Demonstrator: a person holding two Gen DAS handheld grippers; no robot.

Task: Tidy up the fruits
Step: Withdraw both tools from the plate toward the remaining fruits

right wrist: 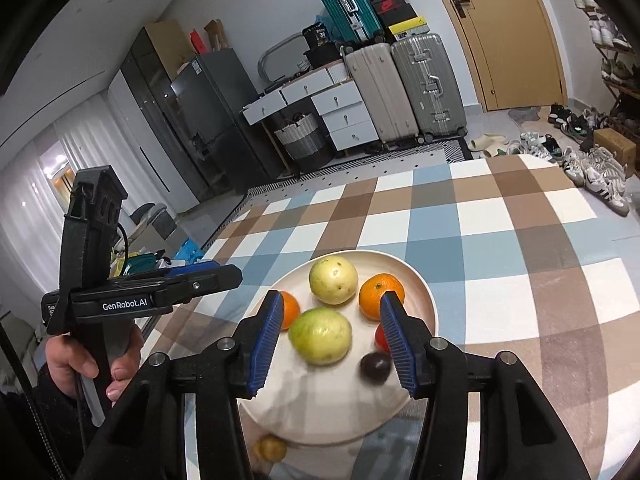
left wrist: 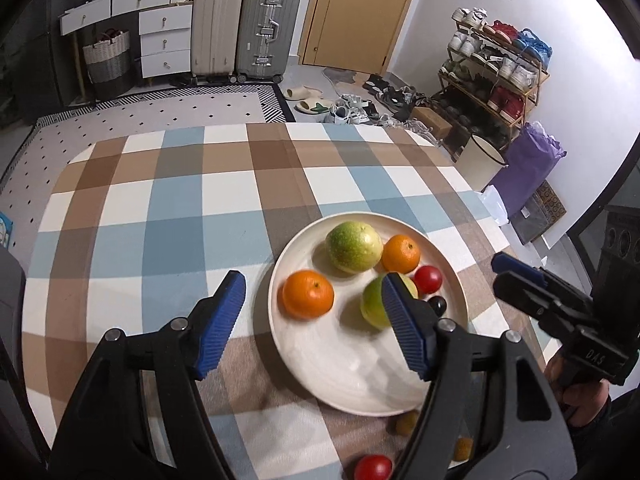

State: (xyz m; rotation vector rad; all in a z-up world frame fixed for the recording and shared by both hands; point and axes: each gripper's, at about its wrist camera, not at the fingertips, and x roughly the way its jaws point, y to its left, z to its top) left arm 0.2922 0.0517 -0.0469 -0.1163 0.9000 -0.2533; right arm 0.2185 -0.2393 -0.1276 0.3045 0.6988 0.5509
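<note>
Two grippers are hovering over a checked tablecloth (left wrist: 168, 208). Nearest, a red tomato (left wrist: 372, 467) and two small yellowish fruits (left wrist: 406, 423) are lying on the cloth just beside the plate (left wrist: 360, 376). The left gripper (left wrist: 312, 320) is hanging spread wide and empty, straddling the plate's left rim; the right gripper (right wrist: 330, 336) is likewise gaping, empty, over the plate. On the plate, a green guava (right wrist: 320, 340) and a dark plum (right wrist: 375, 367) are sitting near, with a second red tomato (left wrist: 428, 279) beside them; farther on, two oranges (left wrist: 308, 294) are flanking a second guava (left wrist: 353, 246). Beyond, suitcases (left wrist: 244, 24) are standing by a door (left wrist: 360, 8).
</note>
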